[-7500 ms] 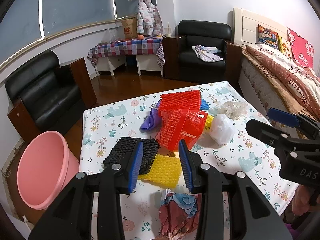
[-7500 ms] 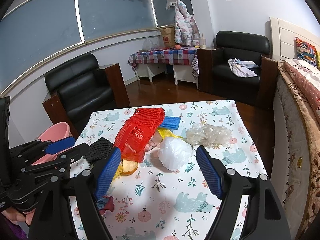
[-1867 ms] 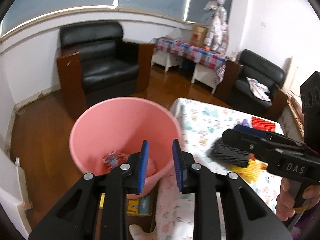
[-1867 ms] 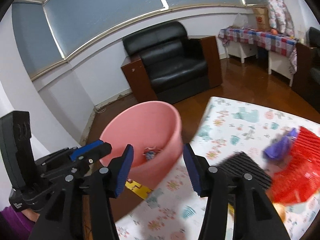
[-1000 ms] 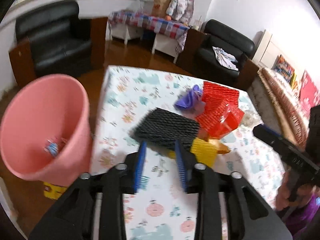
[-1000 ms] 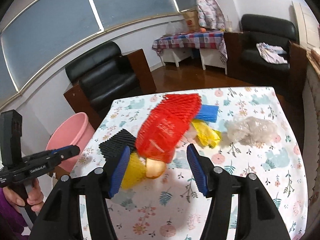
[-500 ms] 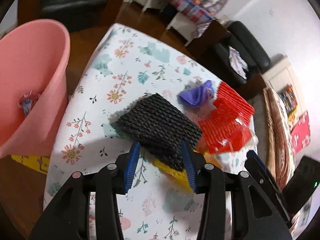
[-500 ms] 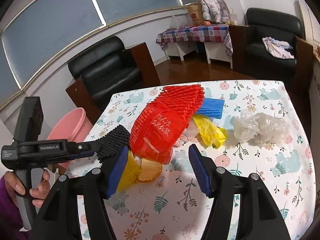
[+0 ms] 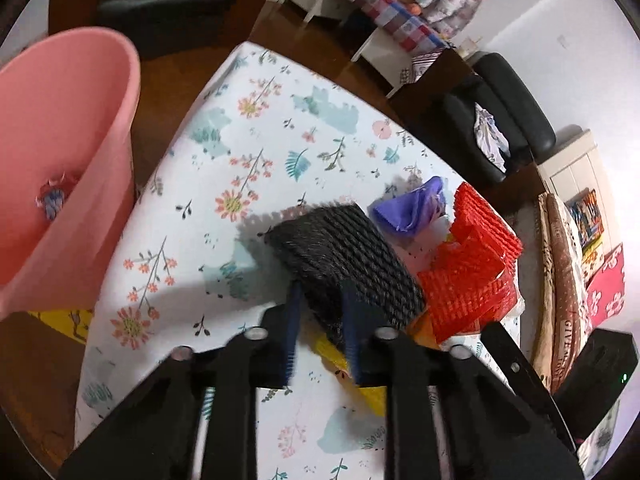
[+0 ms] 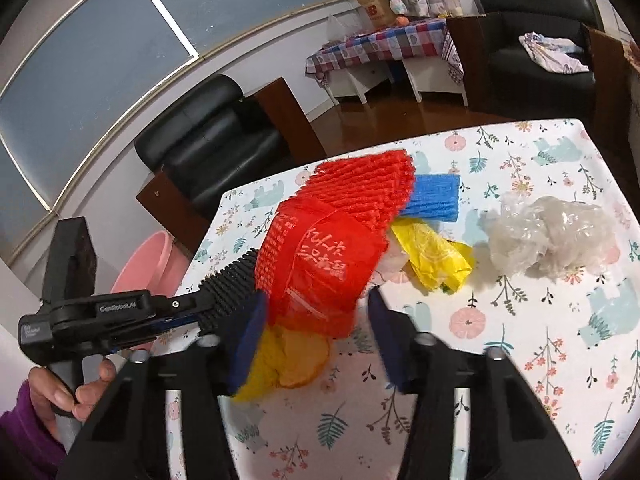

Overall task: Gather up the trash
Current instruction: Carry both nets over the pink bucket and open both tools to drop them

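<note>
Both back from the pink bucket [image 9: 68, 152]. Left gripper [image 9: 320, 320] closing onto black net [image 9: 348, 264]; right gripper [image 10: 316, 332] closing around red net [image 10: 328, 248], not yet clamped.

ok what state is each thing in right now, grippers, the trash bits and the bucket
left gripper: jaws closing around the black foam net
right gripper: jaws closing, red mesh bag between them
pink bucket: upright beside the table, one crumpled wrapper inside
clear plastic wad: crumpled, lying untouched on the table
</note>
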